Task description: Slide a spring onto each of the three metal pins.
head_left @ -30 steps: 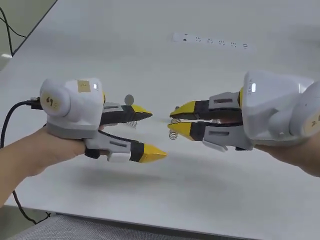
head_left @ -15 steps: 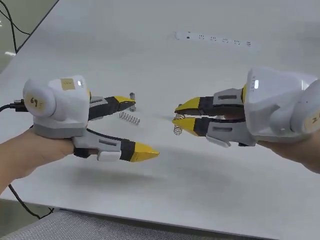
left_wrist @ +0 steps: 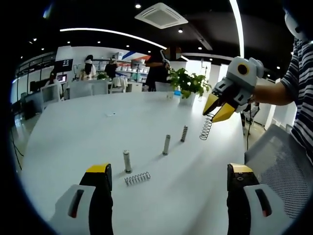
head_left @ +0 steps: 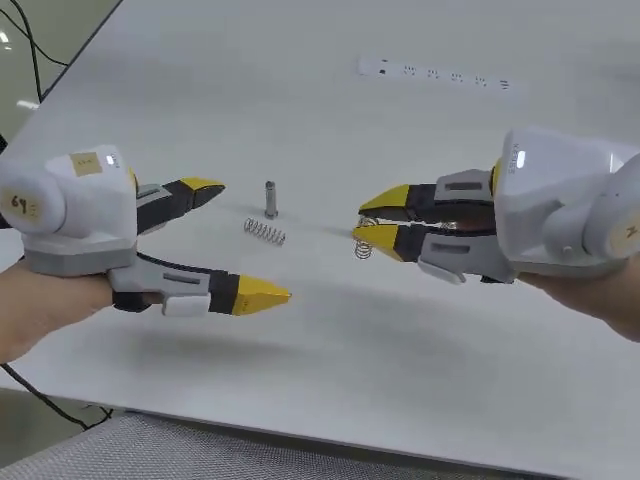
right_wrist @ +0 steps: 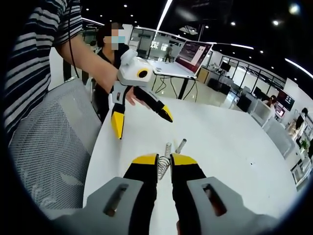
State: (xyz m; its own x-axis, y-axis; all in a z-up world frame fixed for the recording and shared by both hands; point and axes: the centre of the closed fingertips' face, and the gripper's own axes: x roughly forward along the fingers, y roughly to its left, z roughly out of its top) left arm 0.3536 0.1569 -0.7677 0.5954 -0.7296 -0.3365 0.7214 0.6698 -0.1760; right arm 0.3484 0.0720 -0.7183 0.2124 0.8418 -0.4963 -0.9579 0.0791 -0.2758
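Right gripper (head_left: 362, 225) pinches a spring (head_left: 362, 248) in its jaws.
Left gripper (left_wrist: 169, 169) jaws gape wide; another spring (head_left: 265, 231) lies beside a pin (head_left: 270, 198).

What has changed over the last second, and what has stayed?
The left gripper, open, drew back leftward, away from the pin and the loose spring lying beside it. The right gripper stayed shut on its hanging spring; pin and loose spring did not move.

Three coiled silver wire springs (left_wrist: 137, 178) (left_wrist: 184, 133) (left_wrist: 206, 128) are in sight. Two short grey metal pins (left_wrist: 127, 161) (left_wrist: 166, 145) stand bare. There is one long white power strip (head_left: 432, 80). The yellow-tipped grey grippers number two: left gripper (head_left: 255, 240) and right gripper (head_left: 360, 221).
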